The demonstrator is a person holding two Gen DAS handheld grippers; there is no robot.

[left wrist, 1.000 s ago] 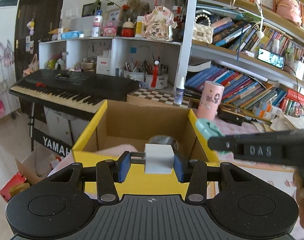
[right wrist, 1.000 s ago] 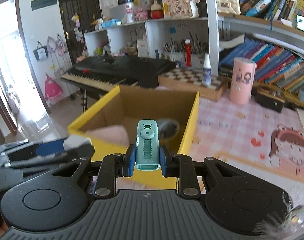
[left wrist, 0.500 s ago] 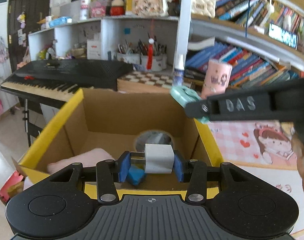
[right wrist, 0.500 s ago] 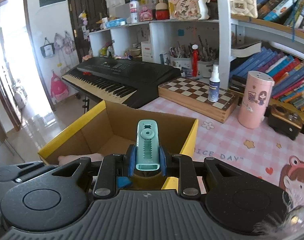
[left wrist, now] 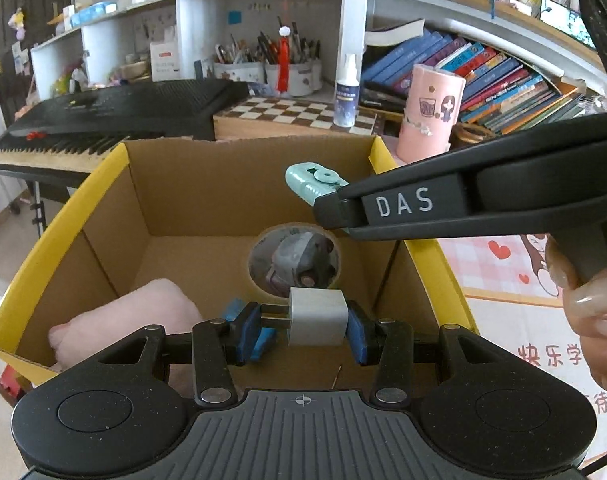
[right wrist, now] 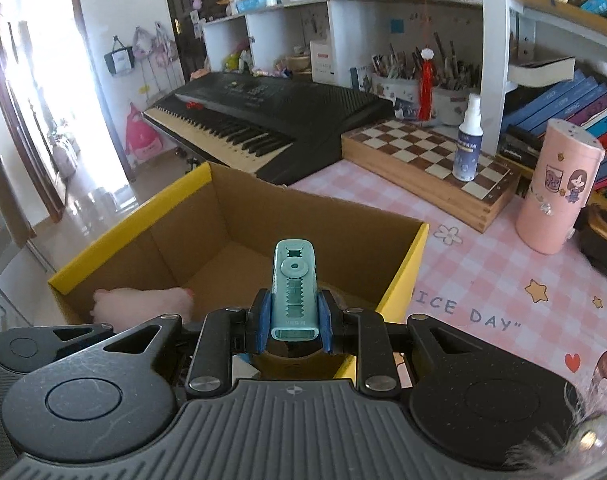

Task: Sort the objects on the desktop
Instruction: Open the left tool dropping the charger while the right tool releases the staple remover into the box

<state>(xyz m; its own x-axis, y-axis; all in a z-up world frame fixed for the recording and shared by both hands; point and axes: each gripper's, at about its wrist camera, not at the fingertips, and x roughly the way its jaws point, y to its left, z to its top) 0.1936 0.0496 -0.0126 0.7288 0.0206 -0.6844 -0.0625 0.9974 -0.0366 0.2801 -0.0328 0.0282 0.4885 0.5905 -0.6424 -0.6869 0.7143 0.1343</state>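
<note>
My left gripper (left wrist: 301, 326) is shut on a white charger cube (left wrist: 317, 316), held over the open yellow-rimmed cardboard box (left wrist: 55, 236). In the right wrist view my right gripper (right wrist: 293, 326) is shut on a teal plastic clip-like piece (right wrist: 294, 288), above the box's (right wrist: 131, 236) near right side. The right gripper also shows in the left wrist view, its teal piece (left wrist: 311, 182) poking over the box's right wall. Inside the box lie a pink plush (left wrist: 127, 320), a tape roll (left wrist: 293, 260) with a small grey item in its hole, and a blue item (left wrist: 259, 340).
The box stands at the left end of a pink checked desk mat (right wrist: 483, 280). Behind it are a black keyboard (right wrist: 263, 112), a wooden chessboard box (right wrist: 431, 172) with a spray bottle (right wrist: 469, 140), a pink cylinder (right wrist: 559, 192) and bookshelves. A hand (left wrist: 591, 312) holds the right gripper.
Both grippers have moved forward and down over the box, still holding their items. The box interior now fills more of both views.
</note>
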